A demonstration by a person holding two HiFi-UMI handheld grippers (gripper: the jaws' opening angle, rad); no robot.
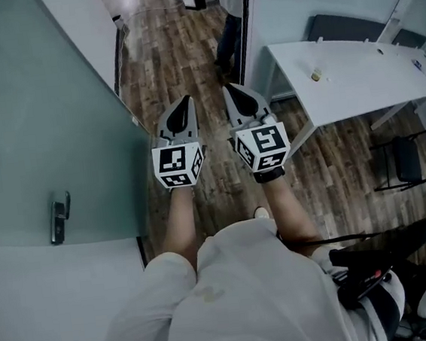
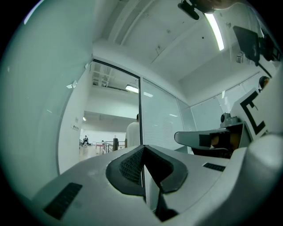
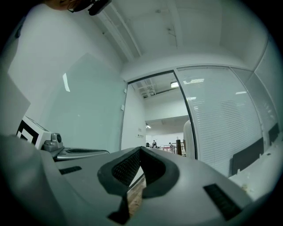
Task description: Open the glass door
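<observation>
while left gripper (image 1: 187, 99) and right gripper (image 1: 229, 89) are clenching nothing, the glass door (image 1: 34, 124) is standing open. any widening is probably needing a push beside its handle (image 1: 59, 217).

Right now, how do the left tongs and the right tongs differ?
The left tongs sit beside the edge of the open glass door; the right tongs sit nearer the white table. In the head view the left tongs lean rightward, the right tongs leftward, so the tips converge. Both are shut, empty, and clear of the door handle.
</observation>
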